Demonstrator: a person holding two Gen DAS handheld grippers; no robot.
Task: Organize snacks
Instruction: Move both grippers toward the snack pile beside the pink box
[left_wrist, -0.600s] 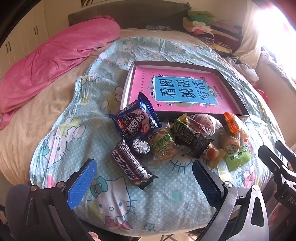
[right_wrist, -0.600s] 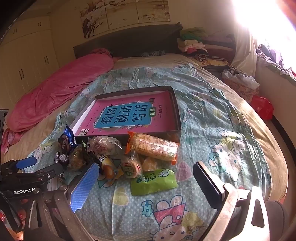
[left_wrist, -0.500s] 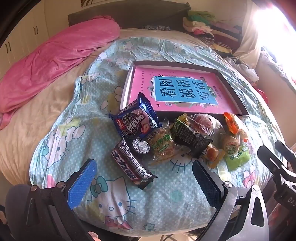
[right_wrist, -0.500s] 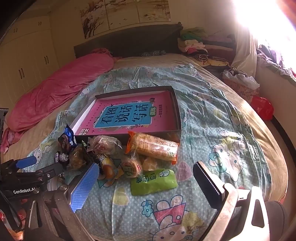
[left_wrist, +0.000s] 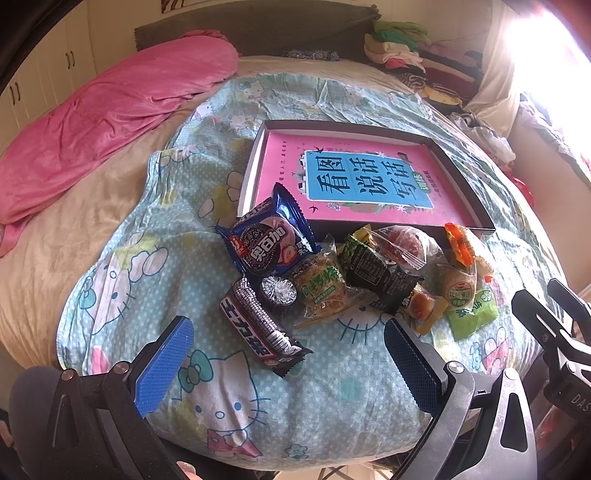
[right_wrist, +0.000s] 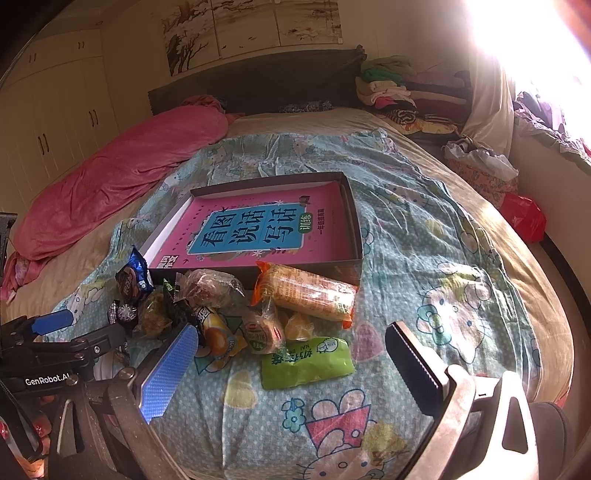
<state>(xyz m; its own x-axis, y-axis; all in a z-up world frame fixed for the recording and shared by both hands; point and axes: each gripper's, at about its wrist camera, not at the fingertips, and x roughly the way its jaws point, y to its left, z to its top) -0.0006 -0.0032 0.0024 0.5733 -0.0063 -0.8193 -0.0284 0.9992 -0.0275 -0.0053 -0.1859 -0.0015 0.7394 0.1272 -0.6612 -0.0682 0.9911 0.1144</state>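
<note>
Snacks heaped at the tray's near edge; left gripper and right gripper both spread apart, empty.

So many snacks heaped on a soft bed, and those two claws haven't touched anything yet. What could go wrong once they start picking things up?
Three likely troubles. The snacks overlap: the blue cookie pack leans on the box, so lifting one may drag others. The quilt is soft and puffy, so a finger pressing down may sink or pinch cloth. Both the left gripper and the right gripper hang open near the same heap and could bump.
</note>
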